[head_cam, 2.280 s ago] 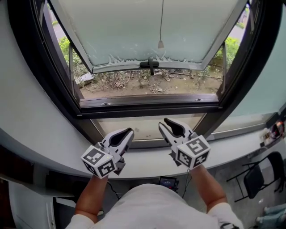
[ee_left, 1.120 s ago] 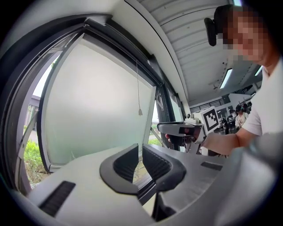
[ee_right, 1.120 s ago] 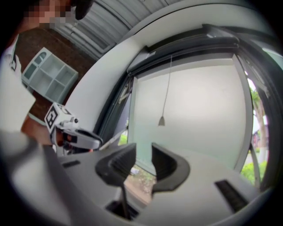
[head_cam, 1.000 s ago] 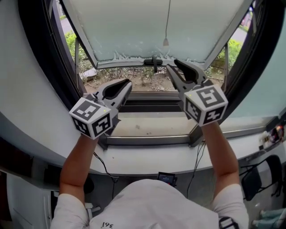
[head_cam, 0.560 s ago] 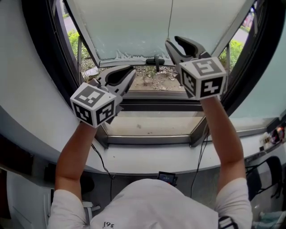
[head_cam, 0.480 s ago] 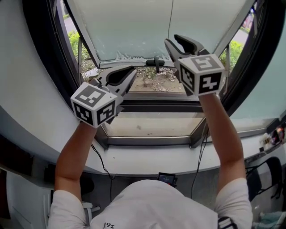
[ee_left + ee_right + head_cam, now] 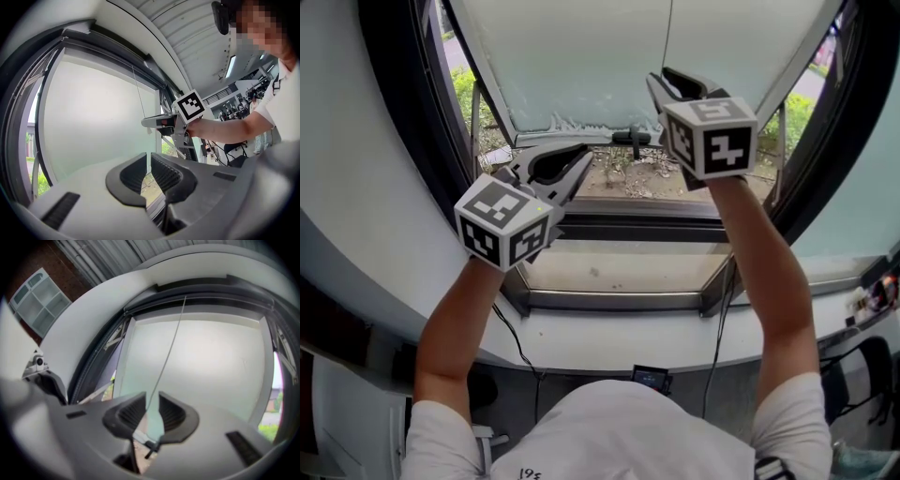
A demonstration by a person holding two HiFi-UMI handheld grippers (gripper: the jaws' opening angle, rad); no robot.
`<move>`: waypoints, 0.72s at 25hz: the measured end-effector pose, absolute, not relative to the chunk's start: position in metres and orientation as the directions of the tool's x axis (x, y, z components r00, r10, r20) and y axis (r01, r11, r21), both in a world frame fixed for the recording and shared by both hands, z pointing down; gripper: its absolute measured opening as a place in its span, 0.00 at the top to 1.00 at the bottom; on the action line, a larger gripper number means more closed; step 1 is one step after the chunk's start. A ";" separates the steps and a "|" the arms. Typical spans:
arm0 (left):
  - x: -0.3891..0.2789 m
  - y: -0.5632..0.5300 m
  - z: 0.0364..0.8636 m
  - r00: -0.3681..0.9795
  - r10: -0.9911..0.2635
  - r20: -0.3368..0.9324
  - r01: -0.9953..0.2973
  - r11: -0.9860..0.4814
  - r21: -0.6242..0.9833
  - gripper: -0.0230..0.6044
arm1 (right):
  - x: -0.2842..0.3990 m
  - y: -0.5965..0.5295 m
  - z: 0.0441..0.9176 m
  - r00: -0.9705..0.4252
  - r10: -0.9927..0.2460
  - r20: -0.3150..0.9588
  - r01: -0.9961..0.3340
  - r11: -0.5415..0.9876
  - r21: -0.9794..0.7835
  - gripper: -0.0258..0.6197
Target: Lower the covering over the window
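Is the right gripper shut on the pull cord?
Open. The pull cord runs between the right gripper's jaws, which have just been closing, with a clear gap between them.

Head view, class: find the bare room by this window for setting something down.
Free: the pale sill between the dark frame rails, and the white ledge below it. Crowded: under the blind, where the handle, left gripper and right gripper sit; the right gripper's jaws have just been closing with the pull cord loose between them.

open gap below the blind (image 7: 581, 66), black handle (image 7: 635, 141) at its middle, dark frame (image 7: 403, 122) either side
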State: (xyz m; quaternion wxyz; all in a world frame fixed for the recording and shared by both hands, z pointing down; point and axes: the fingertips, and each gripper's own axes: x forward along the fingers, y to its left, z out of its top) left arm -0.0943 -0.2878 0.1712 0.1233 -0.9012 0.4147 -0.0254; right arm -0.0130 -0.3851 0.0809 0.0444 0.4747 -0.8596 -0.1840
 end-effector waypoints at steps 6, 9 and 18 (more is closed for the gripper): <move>-0.098 -0.285 0.173 0.653 -0.756 -0.045 -0.739 -0.622 -0.258 0.92 | -0.008 -0.384 0.078 -0.516 -0.848 -0.120 -0.808 0.437 0.395 0.91; -0.096 -0.284 0.175 0.658 -0.752 -0.037 -0.731 -0.626 -0.270 0.92 | -0.006 -0.382 0.079 -0.498 -0.859 -0.121 -0.797 0.398 0.454 0.92; -0.098 -0.285 0.177 0.660 -0.750 -0.032 -0.727 -0.628 -0.276 0.92 | -0.014 -0.371 0.086 -0.475 -0.870 -0.135 -0.685 0.269 0.677 0.93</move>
